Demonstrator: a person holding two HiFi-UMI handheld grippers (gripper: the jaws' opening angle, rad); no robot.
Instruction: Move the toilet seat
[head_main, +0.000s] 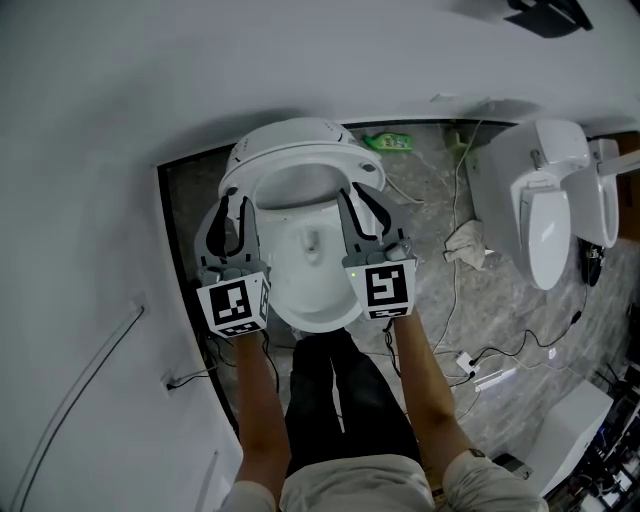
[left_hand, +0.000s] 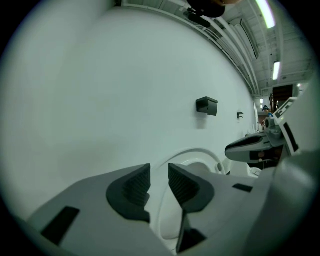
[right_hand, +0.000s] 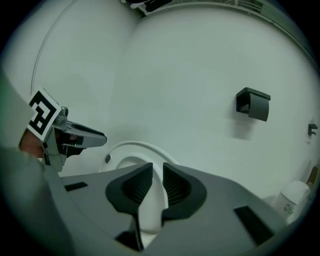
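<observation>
The person's dark trousers (head_main: 340, 390) are hiding the foot of the toilet bowl (head_main: 310, 295). From the head view it is hard to make out whether a lid is lying behind the toilet seat (head_main: 300, 145). The seat is standing tilted up over the bowl's far end, close to the white wall (head_main: 150, 80). Well to the right of the bowl, another toilet (head_main: 545, 210) is overlapping a further white piece that is hard to make out. The left tongs (head_main: 232, 215) are reaching along the bowl's left side, nearly closed, their pads (left_hand: 135, 187) pinching the seat's left edge. The right tongs (head_main: 358, 205) are reaching along the bowl's right side, nearly closed too, their 2 pads squeezing the white rim (right_hand: 152, 210) running between them
</observation>
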